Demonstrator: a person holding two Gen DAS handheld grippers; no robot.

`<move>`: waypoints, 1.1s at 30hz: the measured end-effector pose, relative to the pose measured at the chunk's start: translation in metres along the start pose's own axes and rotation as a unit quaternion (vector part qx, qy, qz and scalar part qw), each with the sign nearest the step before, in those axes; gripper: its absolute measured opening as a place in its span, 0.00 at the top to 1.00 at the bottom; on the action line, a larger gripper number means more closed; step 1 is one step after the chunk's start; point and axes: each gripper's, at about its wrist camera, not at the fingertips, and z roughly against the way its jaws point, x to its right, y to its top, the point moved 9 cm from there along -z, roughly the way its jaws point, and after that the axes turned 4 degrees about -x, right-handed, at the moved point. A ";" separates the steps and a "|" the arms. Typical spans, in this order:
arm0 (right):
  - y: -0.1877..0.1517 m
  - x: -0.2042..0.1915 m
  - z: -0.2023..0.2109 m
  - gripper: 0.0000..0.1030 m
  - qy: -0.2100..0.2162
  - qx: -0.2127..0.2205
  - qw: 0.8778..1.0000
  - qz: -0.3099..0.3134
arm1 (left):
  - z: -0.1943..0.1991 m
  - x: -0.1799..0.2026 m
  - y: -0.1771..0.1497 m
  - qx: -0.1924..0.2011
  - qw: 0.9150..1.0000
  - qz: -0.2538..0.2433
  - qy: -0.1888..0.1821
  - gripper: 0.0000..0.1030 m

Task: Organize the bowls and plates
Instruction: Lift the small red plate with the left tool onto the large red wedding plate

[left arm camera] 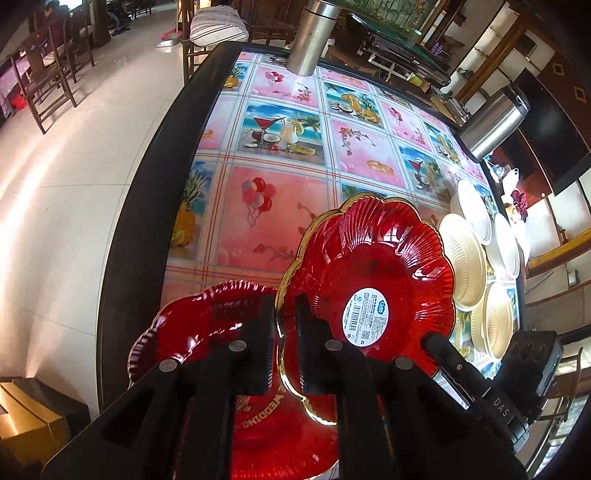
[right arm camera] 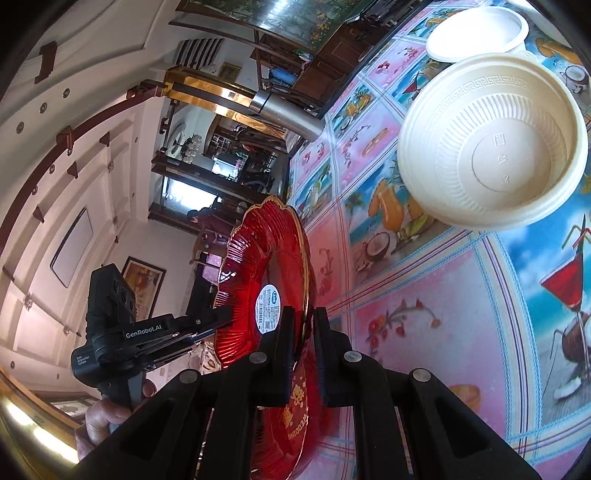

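A red glass flower-shaped plate [left arm camera: 369, 273] with a gold rim and a white label is held on edge above the table, underside toward the left wrist camera. My left gripper [left arm camera: 286, 332] is shut on its rim. A second red plate [left arm camera: 199, 325] lies flat below it, near the table's front edge. My right gripper [right arm camera: 303, 332] is shut on the rim of the same tilted red plate [right arm camera: 266, 258]. The right gripper's fingertip [left arm camera: 436, 341] touches the plate's right side. Cream bowls [left arm camera: 465, 262] stand to the right; one large cream bowl [right arm camera: 495, 144] is close in the right wrist view.
Two steel flasks [left arm camera: 310, 37] [left arm camera: 495, 122] stand at the table's far side. A white bowl [right arm camera: 476, 31] stands beyond the cream one. The patterned tablecloth [left arm camera: 280, 147] covers a dark-edged table [left arm camera: 147, 184]. Chairs [left arm camera: 48, 85] stand on the tiled floor at left.
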 end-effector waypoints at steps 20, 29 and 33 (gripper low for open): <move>-0.100 -0.027 -0.038 0.91 -0.040 -0.094 0.992 0.069 | 0.001 -0.081 -0.086 -0.030 0.997 0.038 0.054 0.90; -0.109 -0.030 -0.050 0.91 -0.105 -0.102 0.981 0.129 | -0.007 -0.086 -0.094 -0.044 0.994 0.015 0.097 0.87; -0.112 -0.031 -0.052 0.91 -0.124 -0.106 0.976 0.147 | -0.011 -0.086 -0.096 -0.050 0.990 -0.008 0.133 0.85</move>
